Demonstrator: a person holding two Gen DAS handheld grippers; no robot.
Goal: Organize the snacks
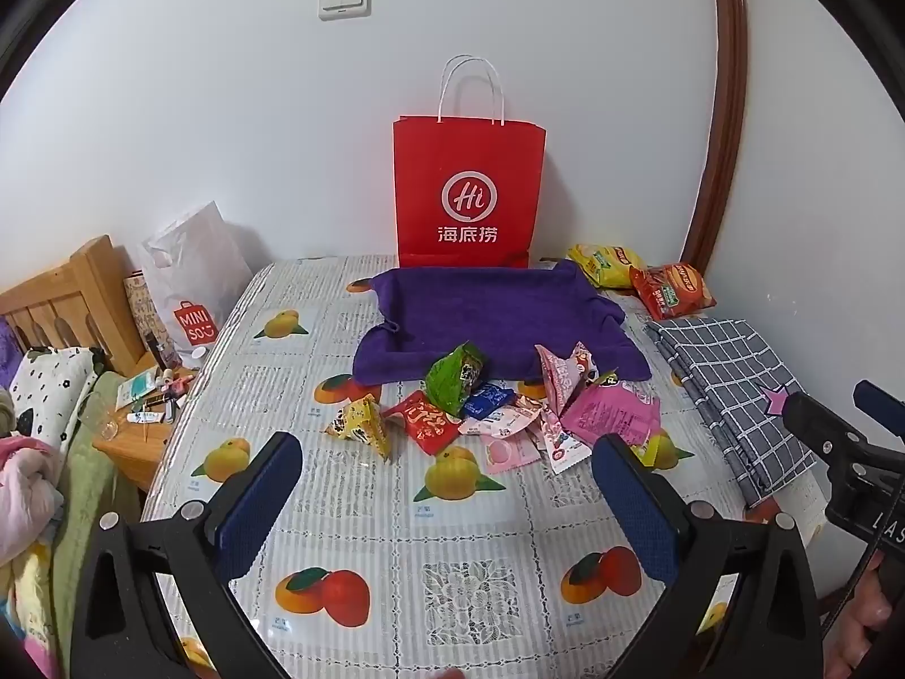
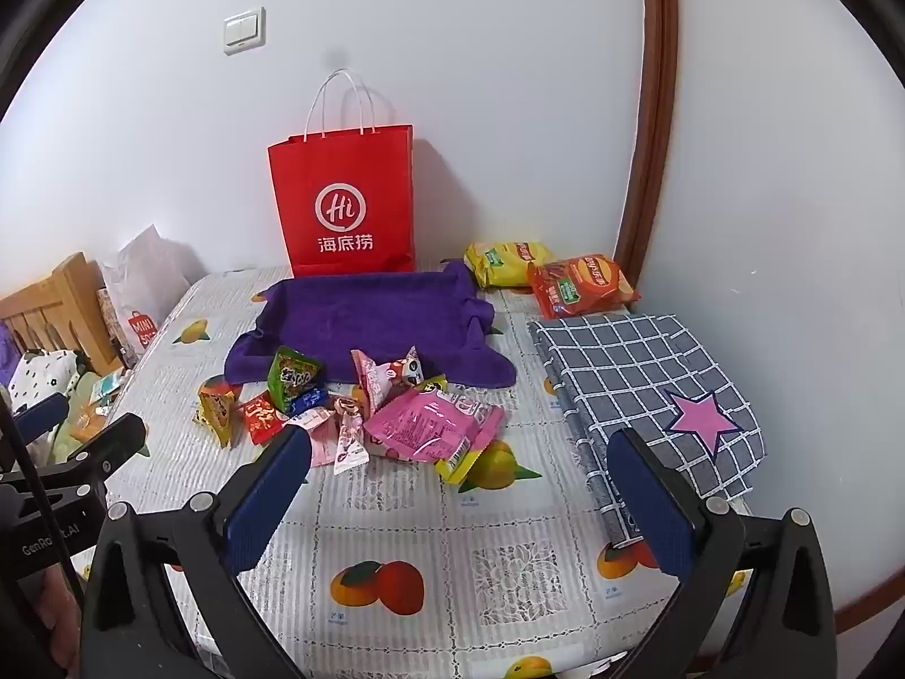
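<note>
A white-walled room corner holds a table (image 1: 362,515) under a fruit-printed plastic cover, with a red paper bag (image 1: 469,192) standing against the wall. In front of the bag sits a purple cloth tray (image 1: 486,311) (its corners pinched up into low walls), and just beside its near edge lies the heap of small snack packets (image 1: 498,418), overlapping one another. Two bigger crisp bags (image 2: 543,274) rest at the far right, beyond a folded checked cloth (image 2: 639,373).

The left gripper (image 1: 447,486) and the right gripper (image 2: 458,481) both hover above the table short of the heap, jaws spread wide, nothing between them.

The step in hand looks like a first pick. It would go best by choosing a packet on the heap's edge, such as the large pink packet (image 2: 435,421), and closing across its short width so neighbours stay put. That packet lies flat, its long axis running from upper left to lower right in the right wrist view, one end towards the tray. The green packet (image 1: 452,379) stands propped, tilted, tip upward.
</note>
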